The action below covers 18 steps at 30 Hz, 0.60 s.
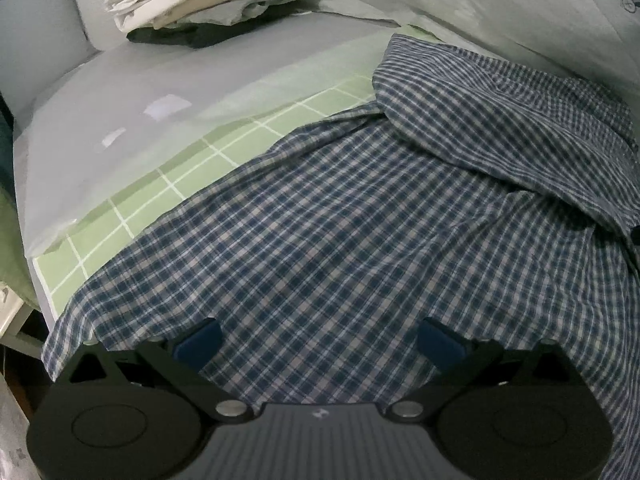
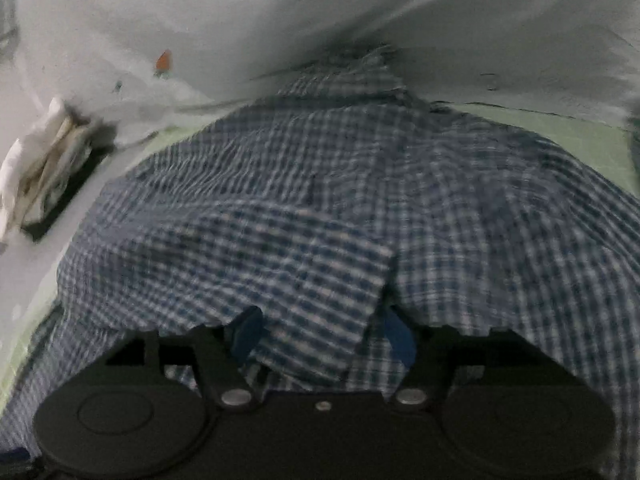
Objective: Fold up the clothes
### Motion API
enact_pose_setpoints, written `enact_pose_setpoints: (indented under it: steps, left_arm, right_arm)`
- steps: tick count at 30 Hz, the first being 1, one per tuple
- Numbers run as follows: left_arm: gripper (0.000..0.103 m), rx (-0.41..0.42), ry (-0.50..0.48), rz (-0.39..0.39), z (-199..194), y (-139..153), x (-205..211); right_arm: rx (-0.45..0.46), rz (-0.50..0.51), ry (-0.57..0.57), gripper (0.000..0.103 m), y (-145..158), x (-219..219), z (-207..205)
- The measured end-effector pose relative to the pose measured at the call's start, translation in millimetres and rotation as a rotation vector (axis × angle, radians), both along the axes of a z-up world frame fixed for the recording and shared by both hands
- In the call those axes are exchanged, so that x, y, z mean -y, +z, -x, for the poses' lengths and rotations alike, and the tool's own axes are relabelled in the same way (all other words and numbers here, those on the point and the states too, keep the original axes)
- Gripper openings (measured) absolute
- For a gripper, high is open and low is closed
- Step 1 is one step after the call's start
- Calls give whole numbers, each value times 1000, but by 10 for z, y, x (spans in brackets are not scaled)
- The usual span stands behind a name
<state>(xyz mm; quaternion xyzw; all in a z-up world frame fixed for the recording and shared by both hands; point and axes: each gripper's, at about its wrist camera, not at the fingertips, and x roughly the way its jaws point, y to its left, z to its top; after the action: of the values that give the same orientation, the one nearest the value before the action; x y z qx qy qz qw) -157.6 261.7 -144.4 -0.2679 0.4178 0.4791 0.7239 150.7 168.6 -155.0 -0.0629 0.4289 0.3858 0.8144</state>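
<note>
Left wrist view: the left gripper [image 1: 319,340] hangs over the checked shirt [image 1: 340,240] with jaws spread wide and nothing between them; the shirt lies flat ahead of it, ready for folding. Right wrist view: the right gripper [image 2: 322,336] stands part open, a folded flap of the shirt [image 2: 320,200] lying loose between its pads [image 2: 248,330], probably just laid over.

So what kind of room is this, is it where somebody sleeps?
Most likely a bedroom. The plaid shirt is spread on what looks like a bed with a green checked sheet, a carrot-print quilt or pillow lies behind it, and a pile of folded clothes sits at the far end.
</note>
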Motion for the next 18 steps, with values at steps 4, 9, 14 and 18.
enact_pose_setpoints:
  steps: [4, 9, 14, 18]
  left_arm:
    - [103, 7, 9, -17, 7, -5, 35]
    - [103, 18, 17, -42, 18, -22, 70]
    - [103, 21, 18, -49, 23, -19, 76]
    - [103, 21, 14, -48, 30, -20, 68]
  right_arm:
    - [65, 48, 103, 28, 2, -161, 120]
    - [166, 8, 163, 16, 196, -188, 175]
    - [362, -33, 67, 15, 680, 129, -4]
    - [512, 35, -47, 15, 916, 481, -278]
